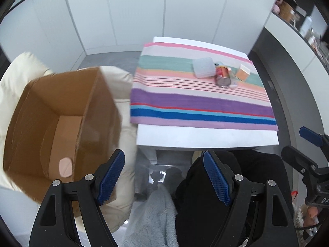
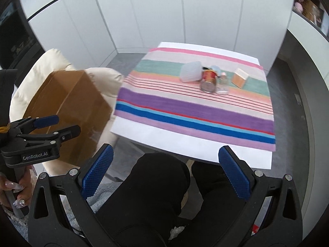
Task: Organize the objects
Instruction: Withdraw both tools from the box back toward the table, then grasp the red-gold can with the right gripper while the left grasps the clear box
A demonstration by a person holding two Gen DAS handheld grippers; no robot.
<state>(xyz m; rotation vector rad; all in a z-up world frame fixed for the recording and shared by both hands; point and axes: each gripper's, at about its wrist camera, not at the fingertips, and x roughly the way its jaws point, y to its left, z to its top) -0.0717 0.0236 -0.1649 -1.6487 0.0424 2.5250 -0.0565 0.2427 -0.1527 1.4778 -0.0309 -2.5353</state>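
Note:
Several small items lie together at the far side of the striped cloth (image 1: 195, 100): a translucent plastic case (image 1: 202, 67) (image 2: 190, 73), a red can on its side (image 1: 223, 77) (image 2: 208, 80), a small clear bottle (image 2: 223, 84) and a tan carton (image 1: 243, 73) (image 2: 239, 78). An open cardboard box (image 1: 61, 119) (image 2: 67, 107) rests on a cream cushioned seat (image 1: 20, 72) to the left, with a pink oval piece (image 1: 65, 167) on its bottom. My left gripper (image 1: 163, 177) (image 2: 61, 126) is open, holds nothing, and hangs near the box's right side. My right gripper (image 2: 166, 173) (image 1: 298, 144) is open and also holds nothing, short of the table's near edge.
The cloth covers most of a white table (image 2: 185, 144). Below both grippers are a person's legs in black trousers (image 2: 160, 185) and a grey fleece (image 1: 152, 216). A hand with long nails (image 2: 18, 191) holds the left gripper's handle. White cabinet doors (image 1: 133, 10) stand behind; shelves (image 1: 298, 14) run along the right.

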